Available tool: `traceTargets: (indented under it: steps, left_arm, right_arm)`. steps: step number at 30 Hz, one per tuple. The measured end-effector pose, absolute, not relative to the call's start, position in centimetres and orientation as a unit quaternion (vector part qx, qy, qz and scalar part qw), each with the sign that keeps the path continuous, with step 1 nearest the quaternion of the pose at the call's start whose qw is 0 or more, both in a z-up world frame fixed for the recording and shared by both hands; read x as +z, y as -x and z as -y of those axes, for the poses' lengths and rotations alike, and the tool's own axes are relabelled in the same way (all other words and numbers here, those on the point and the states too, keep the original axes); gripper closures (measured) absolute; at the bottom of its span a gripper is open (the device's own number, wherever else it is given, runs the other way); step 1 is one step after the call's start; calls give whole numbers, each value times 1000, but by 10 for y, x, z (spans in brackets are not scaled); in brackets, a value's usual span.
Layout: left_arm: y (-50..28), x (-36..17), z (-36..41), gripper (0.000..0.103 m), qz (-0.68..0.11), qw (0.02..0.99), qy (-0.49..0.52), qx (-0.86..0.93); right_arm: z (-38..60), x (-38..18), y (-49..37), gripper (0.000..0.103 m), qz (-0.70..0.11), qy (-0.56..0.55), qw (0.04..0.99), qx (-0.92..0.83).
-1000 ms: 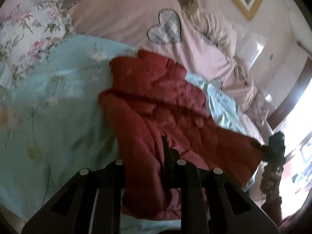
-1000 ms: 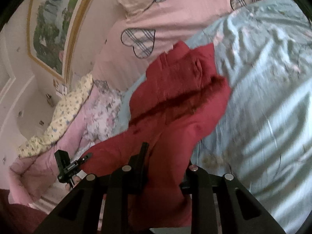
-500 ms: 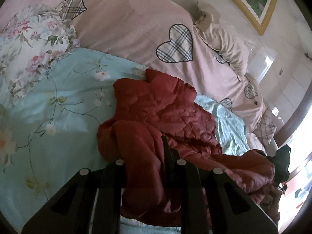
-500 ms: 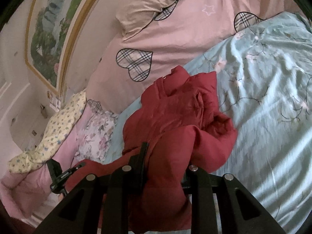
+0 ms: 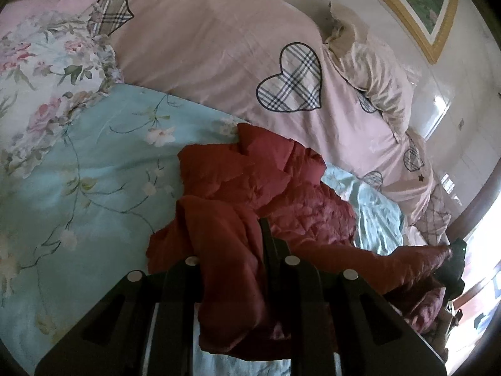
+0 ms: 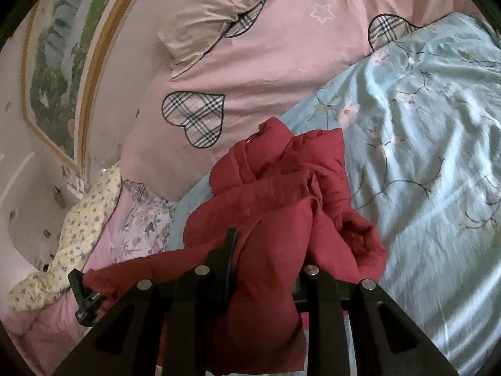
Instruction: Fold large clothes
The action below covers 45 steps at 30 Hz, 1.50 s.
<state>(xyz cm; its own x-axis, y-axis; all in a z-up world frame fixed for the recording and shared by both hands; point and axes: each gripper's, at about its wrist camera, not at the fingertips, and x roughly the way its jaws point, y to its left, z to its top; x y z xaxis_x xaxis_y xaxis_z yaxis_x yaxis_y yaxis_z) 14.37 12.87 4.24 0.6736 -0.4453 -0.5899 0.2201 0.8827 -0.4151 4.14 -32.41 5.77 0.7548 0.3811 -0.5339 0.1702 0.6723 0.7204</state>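
Note:
A large dark red padded jacket (image 5: 266,194) lies crumpled on the light blue floral bedsheet (image 5: 94,163); it also shows in the right wrist view (image 6: 281,188). My left gripper (image 5: 238,244) is shut on one edge of the jacket, red cloth bunched between its fingers. My right gripper (image 6: 266,250) is shut on another edge, a thick fold draped between its fingers. The jacket's hem stretches between both grippers. The right gripper shows at the far right of the left wrist view (image 5: 455,257); the left gripper shows at the lower left of the right wrist view (image 6: 83,294).
A pink duvet with plaid hearts (image 5: 250,62) lies behind the jacket, also in the right wrist view (image 6: 250,72). A floral pillow (image 5: 40,72) sits at left, a beige pillow (image 5: 375,75) at right. A framed painting (image 6: 56,72) hangs on the wall.
Both grippers have moved forward toward the duvet with the jacket's hem. The jacket, spread long before, is now bunched and doubled over on itself.

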Motion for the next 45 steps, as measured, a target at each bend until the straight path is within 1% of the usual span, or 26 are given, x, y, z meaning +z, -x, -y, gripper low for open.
traceTargets:
  steps: [6,11,18,24,30,39,45]
  left_arm:
    - [-180,38,-122,86,-368,894,189,-170]
    - [-211,33,-112,86,-364,899,195,-149]
    - [-257,21,-99,86,-372,903,179,-114]
    - [-302,5,-87,86,-396,896,171,-101]
    - [-339,-13,-81,83,-412,891,163,-98]
    - [-377,-44,-72,81,-428,886,155,-86]
    - [-389,-50,-71,79,-429,883,165,-92]
  right_arm:
    - [331,53,-73,78,-344,-415,841,50]
    - [337,46,-100,77,-338,-421,841,27]
    - [350,34,-136,76,-338,-426,839,-11]
    - [357,17,-170,76,-353,-416,837,-39]
    - [368,-1,-199,76,-357,-429,828,-59]
    - [372,-32,-228,76,-359,-433,823,-80]
    - [373,-49,-238,76,-352,-432,825,-92]
